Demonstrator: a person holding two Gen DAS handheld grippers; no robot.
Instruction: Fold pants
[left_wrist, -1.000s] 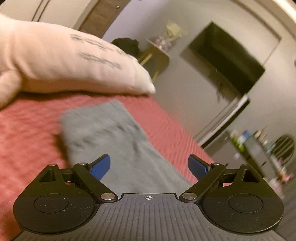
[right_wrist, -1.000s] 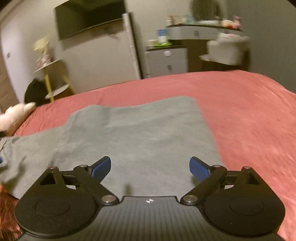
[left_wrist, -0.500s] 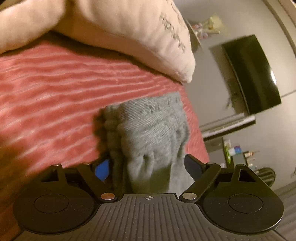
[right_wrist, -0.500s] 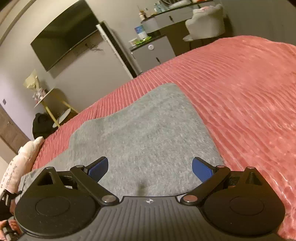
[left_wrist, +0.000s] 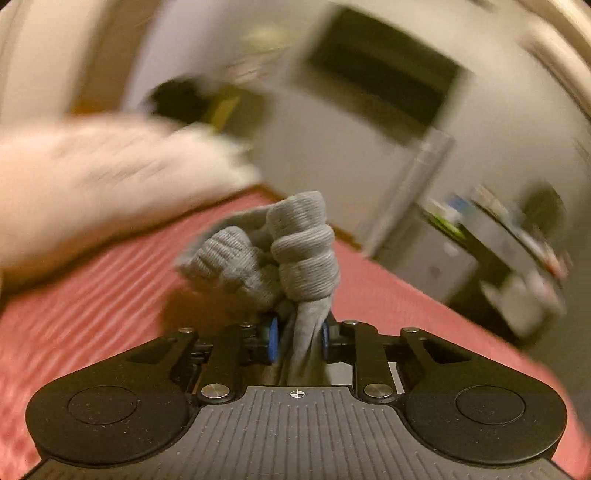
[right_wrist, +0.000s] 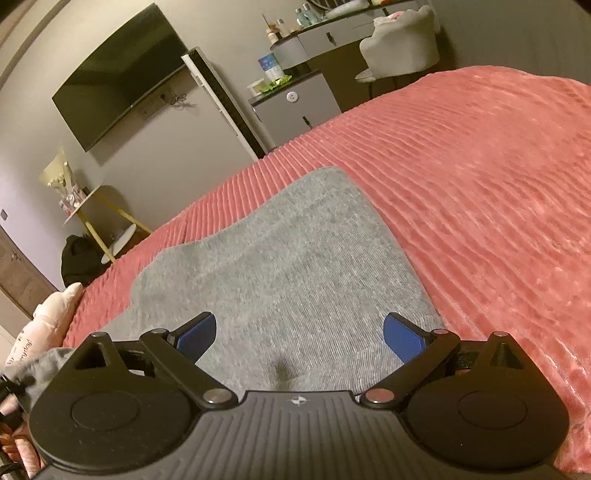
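Left gripper (left_wrist: 298, 338): your jaws have just been closing and now pinch a bunched gray ribbed end of the pants (left_wrist: 295, 254), cloth squeezed between the blue pads; that end looks lifted off the bedspread (left_wrist: 92, 306).
Right gripper (right_wrist: 300, 338): your jaws stand wide apart, holding nothing, low over the flat gray cloth.
Pants, right view: the pants (right_wrist: 280, 266) lie spread on the pink ribbed bedspread (right_wrist: 480, 177), one straight edge running away toward the far side of the bed.
Step in hand: probably carrying the gripped end over to start a fold. You have a thick wad rather than a clean edge, so lift gently and let the cloth hang out before laying it down.
Right hand's job: take the matching edge, or pin the flat part, so the pants do not drag.
Edges: the pillow (left_wrist: 110, 177) sits close on the left side of your gripped end; the left view is blurred, so I cannot tell whether cloth touches it.
Open room: bare bedspread to the right of the pants gives you space.
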